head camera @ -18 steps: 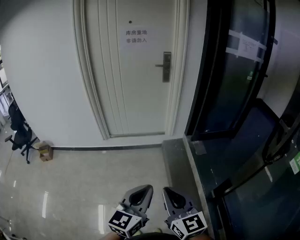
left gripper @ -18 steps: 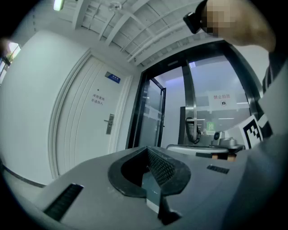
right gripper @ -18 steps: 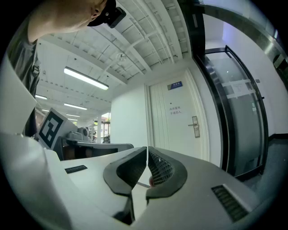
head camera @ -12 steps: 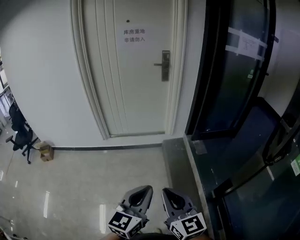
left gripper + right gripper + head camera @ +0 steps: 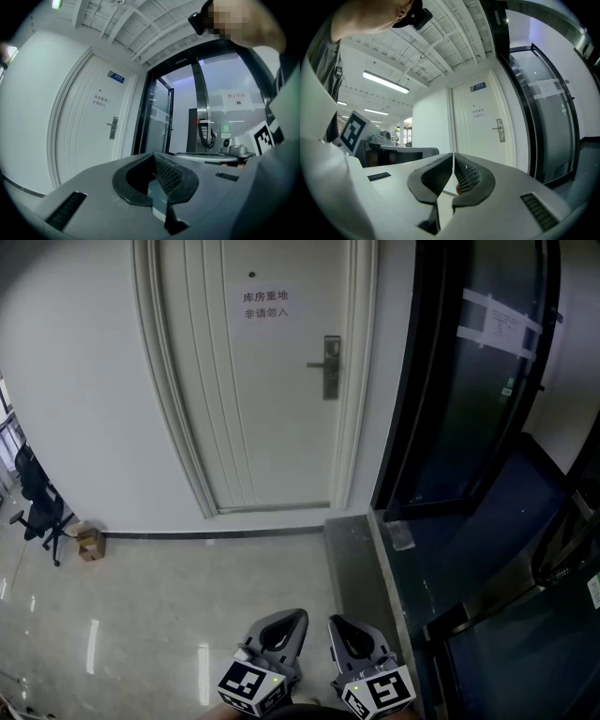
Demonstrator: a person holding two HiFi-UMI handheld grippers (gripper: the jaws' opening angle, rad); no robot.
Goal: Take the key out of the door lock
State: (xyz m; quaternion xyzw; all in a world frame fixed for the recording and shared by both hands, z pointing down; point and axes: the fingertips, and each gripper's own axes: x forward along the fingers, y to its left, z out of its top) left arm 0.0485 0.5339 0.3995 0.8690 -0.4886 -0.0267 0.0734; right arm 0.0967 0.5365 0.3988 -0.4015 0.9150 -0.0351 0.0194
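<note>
A white door stands shut some way ahead, with a paper sign on it. Its metal lock plate and lever handle are on the door's right edge. They also show small in the left gripper view and the right gripper view. The key is too small to make out at this distance. My left gripper and right gripper are held low and side by side, far from the door. The left gripper's jaws meet, shut and empty. The right gripper is likewise shut on nothing.
Dark glass doors with a taped paper notice run along the right. A grey metal ledge lies at their foot. An office chair and a cardboard box stand at the left wall. Glossy tiled floor stretches to the door.
The head view has shifted slightly, so the door and its lock sit a little lower and nearer. Both grippers stay low, together and shut.
</note>
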